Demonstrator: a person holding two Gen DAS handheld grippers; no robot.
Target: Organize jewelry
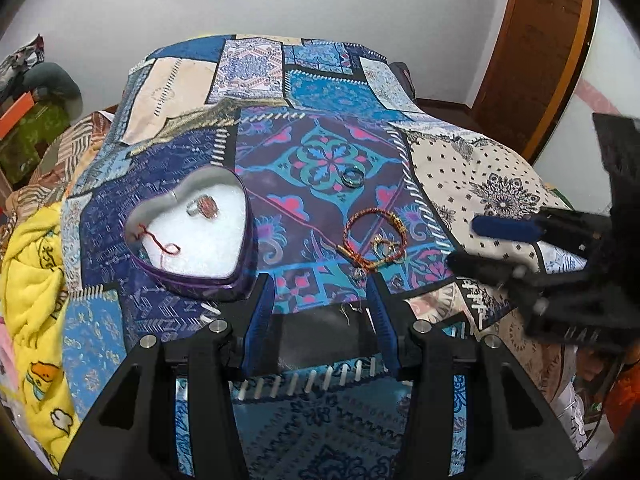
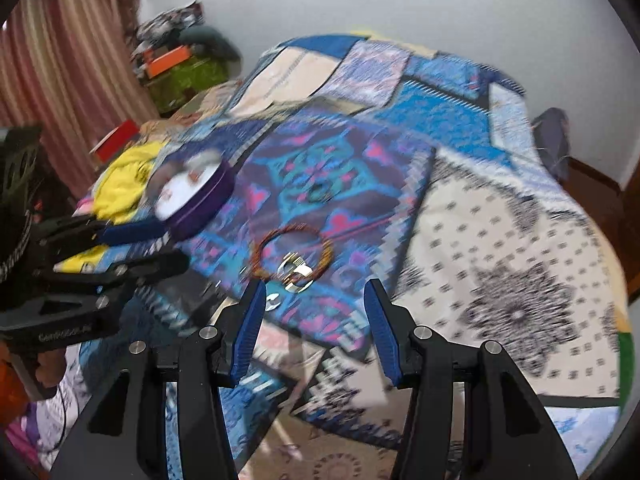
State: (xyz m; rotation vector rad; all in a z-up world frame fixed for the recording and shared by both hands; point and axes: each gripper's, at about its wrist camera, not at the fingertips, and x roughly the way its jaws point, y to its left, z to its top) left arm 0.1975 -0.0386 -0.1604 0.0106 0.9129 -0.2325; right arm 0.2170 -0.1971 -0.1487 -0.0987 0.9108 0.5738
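A purple heart-shaped tin (image 1: 192, 236) lined in white sits on the patchwork bedspread (image 1: 320, 92). It holds a ring (image 1: 203, 205) and a red thread (image 1: 162, 245). A red-and-gold bracelet (image 1: 374, 238) with small gold rings (image 1: 385, 246) lies to its right, and a blue-green ring (image 1: 353, 177) lies further back. My left gripper (image 1: 320, 286) is open and empty, just short of the bracelet. My right gripper (image 2: 316, 290) is open and empty, just short of the bracelet (image 2: 294, 252) and the gold rings (image 2: 296, 274). The tin also shows at left in the blurred right wrist view (image 2: 192, 196).
A yellow blanket (image 1: 32, 280) is bunched at the bed's left edge. Boxes and clutter (image 2: 176, 64) stand by the curtain at far left. A wooden door (image 1: 536, 48) is at the right. The right gripper shows at the right of the left wrist view (image 1: 464, 244).
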